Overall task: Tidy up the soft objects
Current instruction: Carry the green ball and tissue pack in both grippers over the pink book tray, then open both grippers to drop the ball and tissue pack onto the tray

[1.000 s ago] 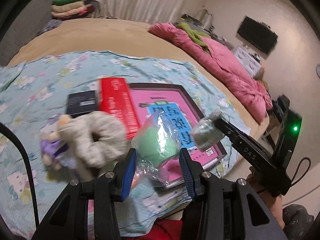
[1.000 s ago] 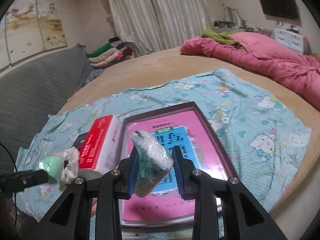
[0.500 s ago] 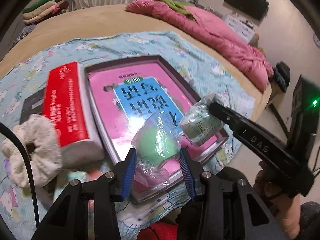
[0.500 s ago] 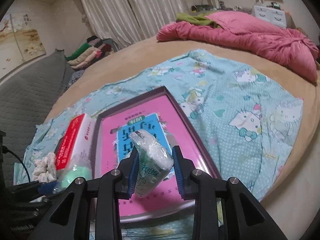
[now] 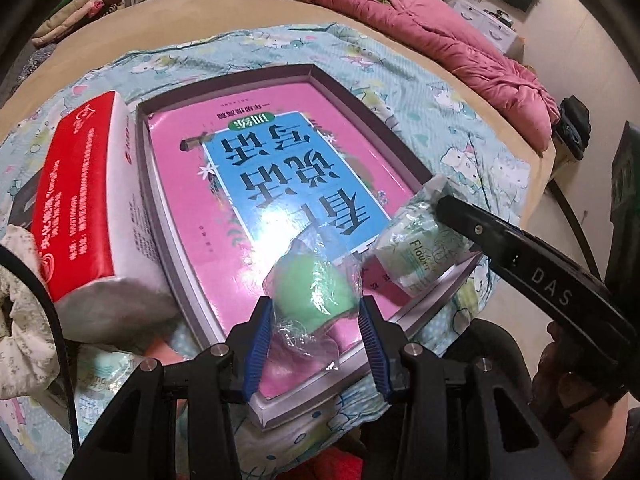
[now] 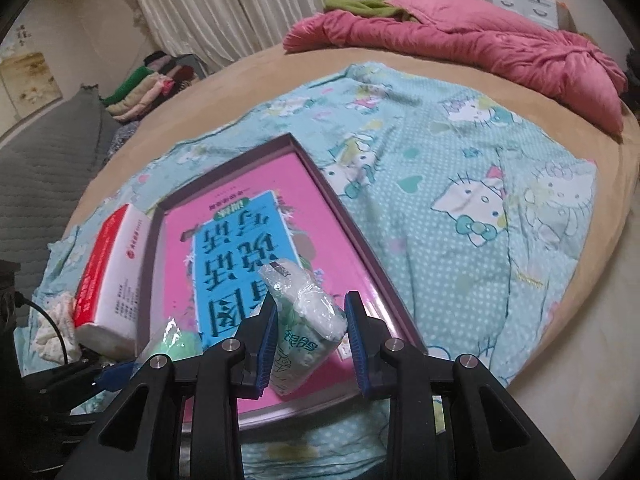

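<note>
1. My left gripper [image 5: 316, 326] sits at the bottom centre of its view, jaws clenched on a green soft ball in clear plastic wrap [image 5: 314, 284]. In the right wrist view that ball shows at lower left [image 6: 176, 342].
2. My right gripper [image 6: 310, 346] has its jaws grasping a small tissue pack [image 6: 304, 328], held tilted between the blue pads [image 6: 267, 344]. In the left wrist view the pack [image 5: 420, 244] appears at centre right, at the tip of the right gripper's black finger.
3. Both held items hang over the near, lower end of a shallow tray [image 5: 224, 80] holding a pink and blue book [image 5: 256, 160], which fills the middle of both frames.
4. A red and white tissue box [image 5: 80, 200] lies just beside the tray at the left of the frame, with a cream scrunchie [image 5: 20, 320] at the far lower left.
5. All this rests on a turquoise cartoon-print sheet [image 6: 460, 184] spread on the bed; a pink quilt [image 6: 460, 40] is bunched at upper right.
</note>
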The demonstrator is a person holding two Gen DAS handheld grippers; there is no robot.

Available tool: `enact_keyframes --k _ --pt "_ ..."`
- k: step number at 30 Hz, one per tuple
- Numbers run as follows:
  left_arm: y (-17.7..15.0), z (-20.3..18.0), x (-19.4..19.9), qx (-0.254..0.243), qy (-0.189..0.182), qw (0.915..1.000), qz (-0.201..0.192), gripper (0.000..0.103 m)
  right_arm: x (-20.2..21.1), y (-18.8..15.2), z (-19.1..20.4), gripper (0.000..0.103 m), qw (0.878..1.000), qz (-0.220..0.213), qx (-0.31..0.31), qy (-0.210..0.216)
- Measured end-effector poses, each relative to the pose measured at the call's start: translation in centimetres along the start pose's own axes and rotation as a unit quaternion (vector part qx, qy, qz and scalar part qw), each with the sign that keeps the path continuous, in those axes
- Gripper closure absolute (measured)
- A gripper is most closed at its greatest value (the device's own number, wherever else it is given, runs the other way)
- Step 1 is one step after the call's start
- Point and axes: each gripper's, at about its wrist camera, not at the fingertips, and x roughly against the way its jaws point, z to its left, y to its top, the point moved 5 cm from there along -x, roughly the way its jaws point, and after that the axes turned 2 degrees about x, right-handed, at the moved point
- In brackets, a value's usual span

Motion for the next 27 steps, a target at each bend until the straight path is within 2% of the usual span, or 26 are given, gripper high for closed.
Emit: enact_keyframes --k 9,22,27 --pt "-0.4 0.1 -1.0 0.002 0.001 0.9999 0.017 0.058 -0.3 -0.1 -0.5 0.067 1.0 0.002 -0.003 -0.014" --pt "-0.3 0.2 -1.0 0.009 0.003 0.9998 0.019 0.056 -0.3 -0.1 -0.5 0.063 1.0 0.0 -0.003 -0.024" --pt "-0.4 0.3 -0.7 0.011 0.003 0.9998 0.018 0.054 0.0 0.0 -0.7 0.058 1.0 -0.006 -0.006 -0.029"
